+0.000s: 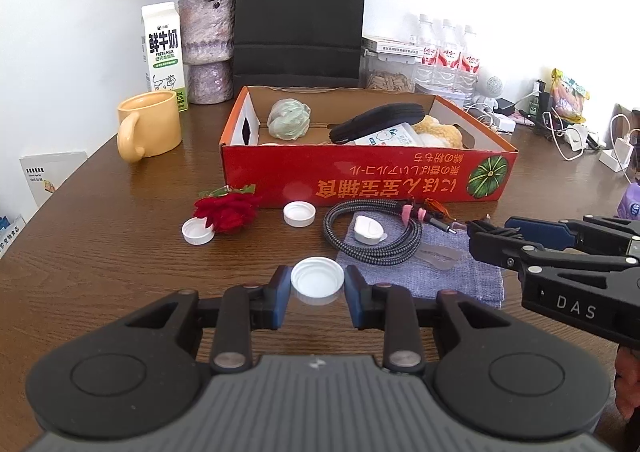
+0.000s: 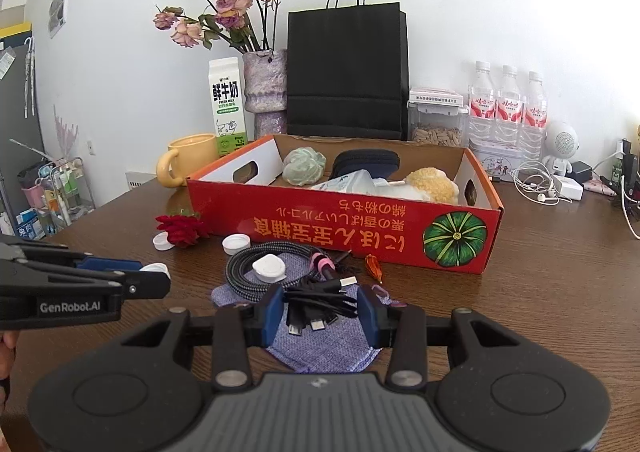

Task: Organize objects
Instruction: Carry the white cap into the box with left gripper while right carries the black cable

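Observation:
My left gripper (image 1: 317, 294) is shut on a white bottle cap (image 1: 317, 279), its blue pads touching both sides, just above the wooden table. My right gripper (image 2: 322, 312) is shut on a bundle of black USB cables (image 2: 320, 304) over a blue-grey cloth (image 2: 320, 352). On the cloth lie a coiled braided cable (image 1: 372, 244) and a small white case (image 1: 370, 229). Two more white caps (image 1: 197, 231) (image 1: 299, 214) and a red fabric rose (image 1: 227, 212) lie before the red cardboard box (image 1: 360, 176).
The box holds a green-white ball (image 1: 289, 118), a black pouch (image 1: 378, 124), a packet and a yellow plush. A yellow mug (image 1: 149, 124), milk carton (image 1: 165, 52), vase (image 1: 208, 48), black paper bag (image 1: 300, 16), water bottles (image 1: 448, 52) and chargers (image 1: 576, 136) stand behind.

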A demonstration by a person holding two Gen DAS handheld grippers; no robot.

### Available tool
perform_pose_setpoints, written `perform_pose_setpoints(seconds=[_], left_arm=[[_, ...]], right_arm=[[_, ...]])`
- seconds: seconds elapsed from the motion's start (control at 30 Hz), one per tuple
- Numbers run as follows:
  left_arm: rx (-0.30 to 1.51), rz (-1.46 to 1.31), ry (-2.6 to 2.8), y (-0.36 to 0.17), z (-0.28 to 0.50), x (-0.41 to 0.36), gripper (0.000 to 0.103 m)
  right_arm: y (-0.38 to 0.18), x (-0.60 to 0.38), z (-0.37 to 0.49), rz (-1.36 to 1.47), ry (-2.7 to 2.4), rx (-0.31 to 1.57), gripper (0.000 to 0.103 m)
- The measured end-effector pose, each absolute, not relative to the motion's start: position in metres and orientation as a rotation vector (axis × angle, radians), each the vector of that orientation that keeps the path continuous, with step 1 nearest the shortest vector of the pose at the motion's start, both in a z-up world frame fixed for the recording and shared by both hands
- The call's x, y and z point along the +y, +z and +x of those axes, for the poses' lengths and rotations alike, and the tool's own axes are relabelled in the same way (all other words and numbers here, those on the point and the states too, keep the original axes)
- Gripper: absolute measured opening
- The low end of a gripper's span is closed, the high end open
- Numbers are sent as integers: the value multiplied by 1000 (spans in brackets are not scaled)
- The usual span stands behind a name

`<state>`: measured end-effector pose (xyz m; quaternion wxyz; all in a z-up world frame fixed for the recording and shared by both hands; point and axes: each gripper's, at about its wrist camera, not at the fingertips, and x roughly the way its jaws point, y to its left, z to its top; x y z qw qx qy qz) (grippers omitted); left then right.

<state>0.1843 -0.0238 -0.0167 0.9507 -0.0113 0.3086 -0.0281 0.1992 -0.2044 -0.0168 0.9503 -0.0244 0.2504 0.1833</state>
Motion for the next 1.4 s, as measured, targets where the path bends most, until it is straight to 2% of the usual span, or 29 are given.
perform_pose_setpoints(seconds=[0.7, 1.4], left_arm=[[521, 12, -106, 27, 225, -50, 30], [487, -22, -90, 29, 339, -51, 30]], right_arm=[[24, -200, 225, -61, 376, 382, 39], [39, -206, 336, -79, 334, 317, 39]])
